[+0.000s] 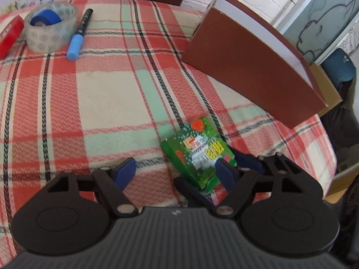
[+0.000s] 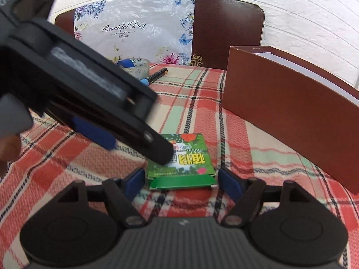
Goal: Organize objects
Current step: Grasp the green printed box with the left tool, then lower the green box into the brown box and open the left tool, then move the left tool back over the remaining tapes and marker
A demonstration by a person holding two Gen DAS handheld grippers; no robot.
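Collision risk over green carton

Risk of both tools meeting at green carton (image 2: 181,160): left gripper (image 2: 136,148) crossing above it, one finger tip over its far left corner. Could nudge or skew it on plaid blanket (image 2: 67,157). Carton flat between right gripper (image 2: 181,179) pads, unpinched, jaws parted. Left jaws parted too, empty. Brown box (image 2: 291,112) beyond, toward right edge.

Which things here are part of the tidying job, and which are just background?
Part of the job:
- green packet, between the right gripper pads, not yet pressed
- left gripper, beside it
- brown box
- tape roll with a blue roll inside
- marker
- red item

Just lying about:
- plaid cloth
- floral bag
- chair back
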